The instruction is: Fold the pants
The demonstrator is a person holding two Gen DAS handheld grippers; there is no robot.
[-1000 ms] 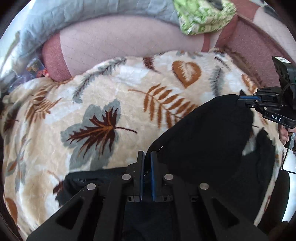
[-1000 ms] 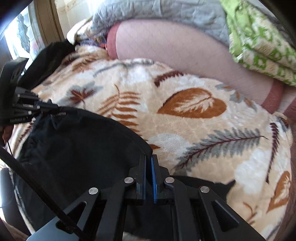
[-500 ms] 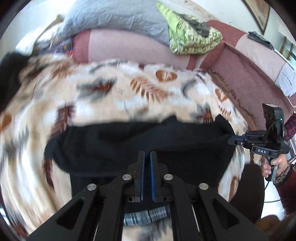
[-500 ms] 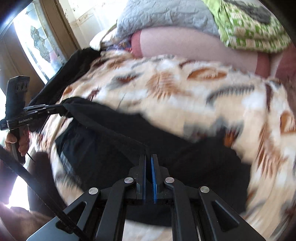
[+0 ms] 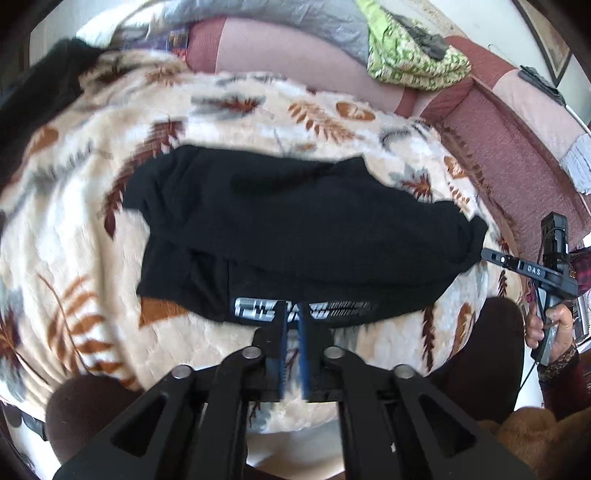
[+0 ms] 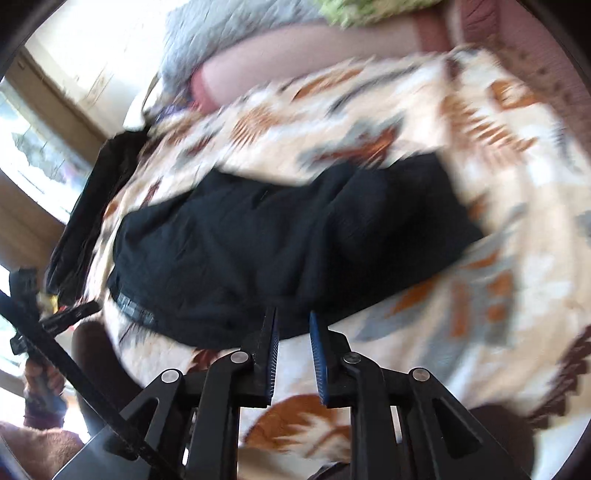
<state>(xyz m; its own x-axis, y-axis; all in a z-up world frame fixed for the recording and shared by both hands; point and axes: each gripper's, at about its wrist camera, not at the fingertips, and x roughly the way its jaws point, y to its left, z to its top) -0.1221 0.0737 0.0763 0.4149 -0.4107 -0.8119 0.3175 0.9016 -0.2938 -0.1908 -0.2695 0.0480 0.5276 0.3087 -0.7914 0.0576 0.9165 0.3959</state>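
Note:
Black pants [image 5: 295, 236] lie folded across a leaf-print blanket [image 5: 92, 258], their printed waistband nearest me. My left gripper [image 5: 291, 314] sits just at the waistband edge with a narrow gap between its blue pads and nothing in them. My right gripper [image 6: 291, 325] is open and empty, just off the near edge of the pants [image 6: 280, 243]. In the left wrist view the right gripper [image 5: 491, 254] shows by the right end of the pants. The right wrist view is blurred.
The blanket covers a couch with a pink back cushion [image 5: 295, 48], a grey pillow [image 5: 277, 18] and a green patterned cloth [image 5: 413, 59]. Another dark garment [image 5: 40, 92] lies at the far left. A window [image 6: 40, 147] is on the left.
Both grippers pulled the pants back toward me and laid them down folded. Both then let go; the right jaws opened wider and both grippers drew back to the near edge.

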